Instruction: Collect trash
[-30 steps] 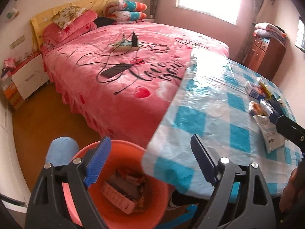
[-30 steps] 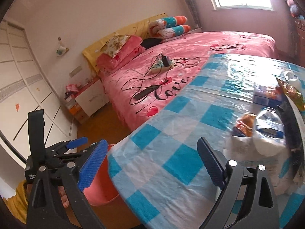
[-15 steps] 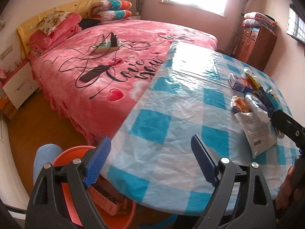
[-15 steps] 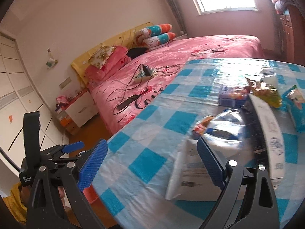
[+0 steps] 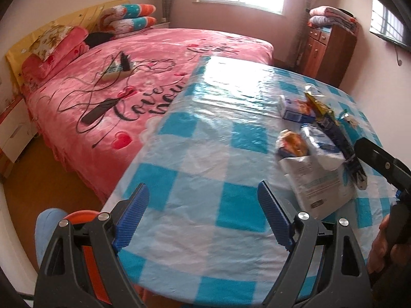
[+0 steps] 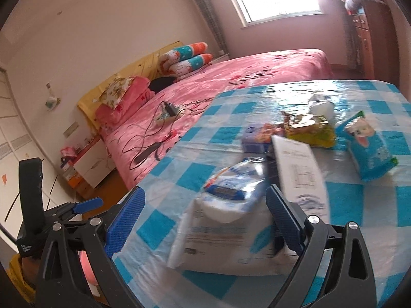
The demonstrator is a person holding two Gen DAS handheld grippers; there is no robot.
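Note:
Several pieces of trash lie on the blue-checked table (image 5: 205, 159): a white plastic bag (image 6: 223, 236), a crumpled blue-white wrapper (image 6: 236, 190), a flat box (image 6: 298, 169), a yellow snack bag (image 6: 308, 128), a blue snack bag (image 6: 370, 151) and a small blue carton (image 6: 257, 138). My right gripper (image 6: 205, 220) is open and empty, just above the white bag. My left gripper (image 5: 203, 218) is open and empty over the table's near edge. The white bag also shows in the left wrist view (image 5: 316, 179). An orange bin (image 5: 84, 231) sits on the floor below the left gripper, mostly hidden.
A pink bed (image 5: 123, 82) with a power strip and cables (image 5: 115, 69) stands left of the table. A wooden cabinet (image 5: 328, 48) with folded blankets stands in the far corner. A white nightstand (image 6: 90, 166) is by the bed's head.
Both grippers moved right, from over the bin and table edge toward the trash. The bin's inside is now out of view. The right gripper came close above the white bag.

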